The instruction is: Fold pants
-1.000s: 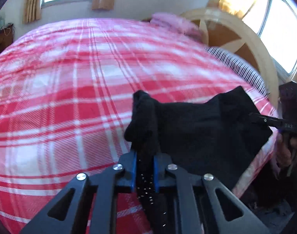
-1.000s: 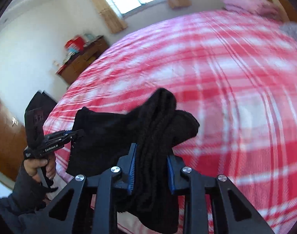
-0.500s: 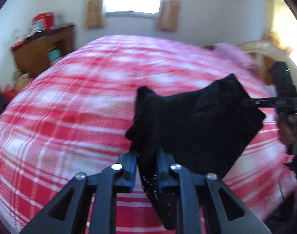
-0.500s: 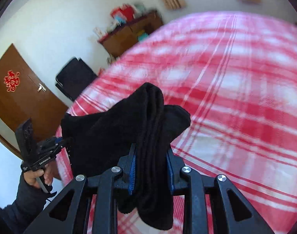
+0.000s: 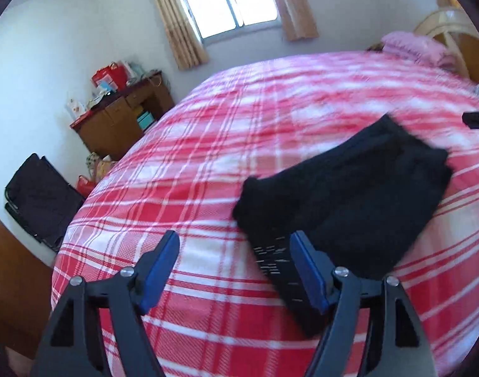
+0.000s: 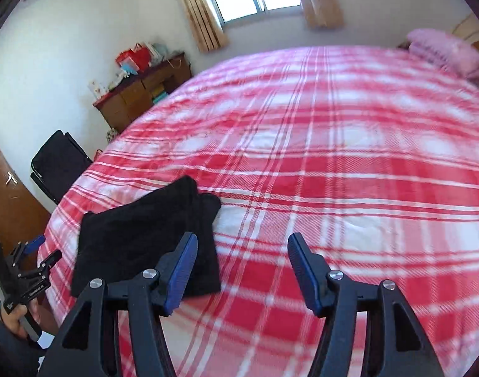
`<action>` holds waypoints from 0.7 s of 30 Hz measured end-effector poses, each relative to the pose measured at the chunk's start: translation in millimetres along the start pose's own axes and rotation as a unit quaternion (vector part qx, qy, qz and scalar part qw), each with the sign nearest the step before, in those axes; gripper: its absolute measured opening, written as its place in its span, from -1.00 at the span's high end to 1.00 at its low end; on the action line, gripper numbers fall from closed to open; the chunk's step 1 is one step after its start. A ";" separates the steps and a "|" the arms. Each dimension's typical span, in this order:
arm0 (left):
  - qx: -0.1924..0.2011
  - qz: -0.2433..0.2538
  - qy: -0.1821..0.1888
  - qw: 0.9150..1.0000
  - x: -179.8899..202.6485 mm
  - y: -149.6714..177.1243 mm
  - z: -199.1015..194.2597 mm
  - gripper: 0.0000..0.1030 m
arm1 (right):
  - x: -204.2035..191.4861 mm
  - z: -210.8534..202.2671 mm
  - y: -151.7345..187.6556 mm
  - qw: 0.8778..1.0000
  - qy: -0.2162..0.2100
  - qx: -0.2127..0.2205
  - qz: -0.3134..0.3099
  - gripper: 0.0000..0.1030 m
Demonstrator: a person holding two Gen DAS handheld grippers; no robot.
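The black pants [image 5: 349, 198] lie folded into a compact stack on the red and white plaid bed, near its corner. In the right wrist view they lie at the lower left [image 6: 145, 235]. My left gripper [image 5: 236, 267] is open and empty, with the pants just beside its right finger. My right gripper [image 6: 241, 267] is open and empty, with the pants by its left finger. The left gripper also shows in the right wrist view [image 6: 35, 251], held by a hand at the bed's corner. The right gripper's tip shows at the far right of the left wrist view [image 5: 478, 119].
The plaid bedspread [image 6: 349, 157] covers the whole bed. A pink pillow [image 6: 446, 50] lies by the headboard. A wooden cabinet [image 5: 120, 122] with boxes stands by the wall. A black chair [image 5: 38, 198] and a brown door [image 6: 7, 188] are left of the bed.
Both grippers opened and let go of the pants, which now lie flat on the bed. Both grippers drew back from the fabric.
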State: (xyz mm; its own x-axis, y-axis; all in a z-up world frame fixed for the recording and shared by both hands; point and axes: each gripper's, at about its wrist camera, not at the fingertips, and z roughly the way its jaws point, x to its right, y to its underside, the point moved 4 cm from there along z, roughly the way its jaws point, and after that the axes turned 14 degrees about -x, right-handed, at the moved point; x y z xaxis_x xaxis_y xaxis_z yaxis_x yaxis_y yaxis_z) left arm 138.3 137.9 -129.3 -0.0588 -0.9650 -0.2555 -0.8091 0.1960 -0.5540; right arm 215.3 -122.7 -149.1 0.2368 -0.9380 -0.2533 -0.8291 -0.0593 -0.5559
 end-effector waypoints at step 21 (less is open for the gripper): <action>0.073 -0.020 0.029 0.997 20.3 -21.6 -80.0 -0.53 | -79.1 -106.2 42.8 0.987 0.050 0.096 -0.117 -0.26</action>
State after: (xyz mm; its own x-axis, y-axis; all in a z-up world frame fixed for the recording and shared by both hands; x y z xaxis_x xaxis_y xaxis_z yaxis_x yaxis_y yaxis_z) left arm 107.8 100.2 -59.1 -0.0657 -0.9802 -0.1865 -0.7175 0.1764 -0.6739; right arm 107.3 -87.3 -68.7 0.3514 -0.9358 -0.0270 -0.6439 -0.2207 -0.7326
